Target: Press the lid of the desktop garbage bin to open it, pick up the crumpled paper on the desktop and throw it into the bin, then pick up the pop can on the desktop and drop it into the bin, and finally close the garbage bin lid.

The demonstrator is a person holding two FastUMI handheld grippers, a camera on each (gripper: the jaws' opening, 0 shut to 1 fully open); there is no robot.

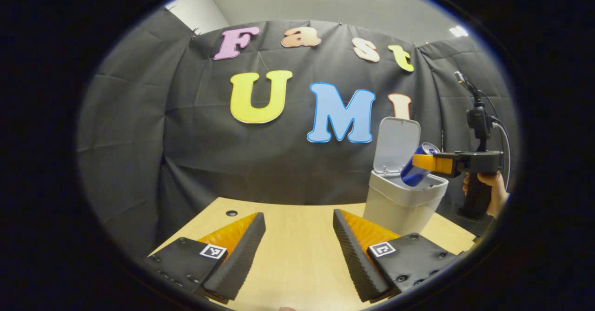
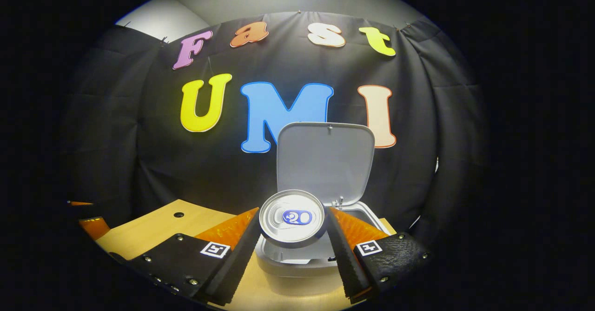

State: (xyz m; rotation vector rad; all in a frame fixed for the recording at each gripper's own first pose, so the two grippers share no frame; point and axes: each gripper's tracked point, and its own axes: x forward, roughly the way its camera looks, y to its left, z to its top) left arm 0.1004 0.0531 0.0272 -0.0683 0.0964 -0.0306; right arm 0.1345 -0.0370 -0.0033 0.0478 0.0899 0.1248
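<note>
A white desktop bin (image 1: 402, 204) stands at the table's right end with its lid (image 1: 396, 144) raised upright. My right gripper (image 1: 425, 163), held by a hand (image 1: 493, 191), is shut on a blue pop can (image 1: 418, 166) tilted over the bin's mouth. In the right gripper view the can's silver top (image 2: 292, 218) sits squeezed between my right gripper's (image 2: 293, 236) fingers, above the bin's open rim (image 2: 297, 257), with the lid (image 2: 325, 162) behind. My left gripper (image 1: 300, 243) hovers open over the wooden table (image 1: 297, 260), left of the bin, holding nothing.
The table has a small round hole (image 1: 231, 213) near its back left corner. The black cloth wall hangs close behind the table and bin. An orange part of the other gripper (image 2: 93, 225) shows at the far left of the right gripper view.
</note>
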